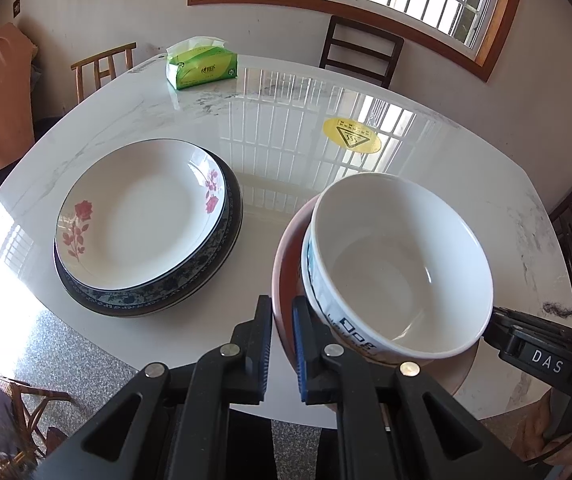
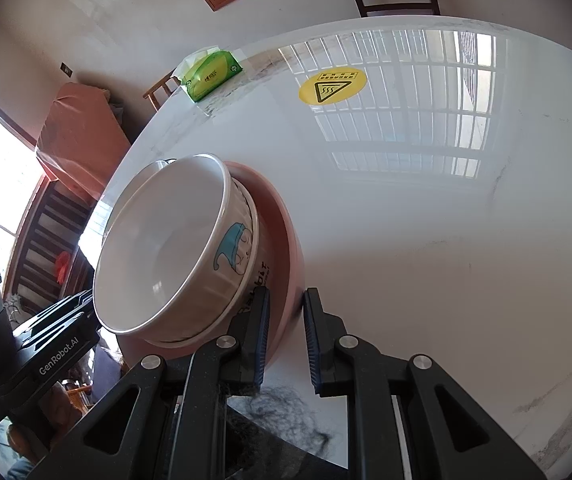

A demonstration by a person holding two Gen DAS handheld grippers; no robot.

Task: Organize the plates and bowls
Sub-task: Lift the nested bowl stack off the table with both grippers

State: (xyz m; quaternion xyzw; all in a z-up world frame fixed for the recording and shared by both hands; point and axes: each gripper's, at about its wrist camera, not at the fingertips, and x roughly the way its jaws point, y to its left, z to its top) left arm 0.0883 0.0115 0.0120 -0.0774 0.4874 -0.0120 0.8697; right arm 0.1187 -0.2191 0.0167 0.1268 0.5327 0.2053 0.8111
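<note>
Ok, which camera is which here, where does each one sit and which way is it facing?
Left wrist: on the left gripper, looking down across the table at the stacked plates and the white bowl in the pink bowl; its fingers clamp the pink rim.
Right wrist: on the right gripper, looking down from the bowls' other side; its fingers clamp the pink rim too.
Shared: both bowls, tissue pack, yellow sticker, and each view shows the other gripper.

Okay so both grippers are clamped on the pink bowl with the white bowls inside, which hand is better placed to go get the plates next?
Left, probably. The left gripper grips the pink bowl on the side facing the plate stack. The right gripper holds the far rim, with the bowls between it and the plates.
</note>
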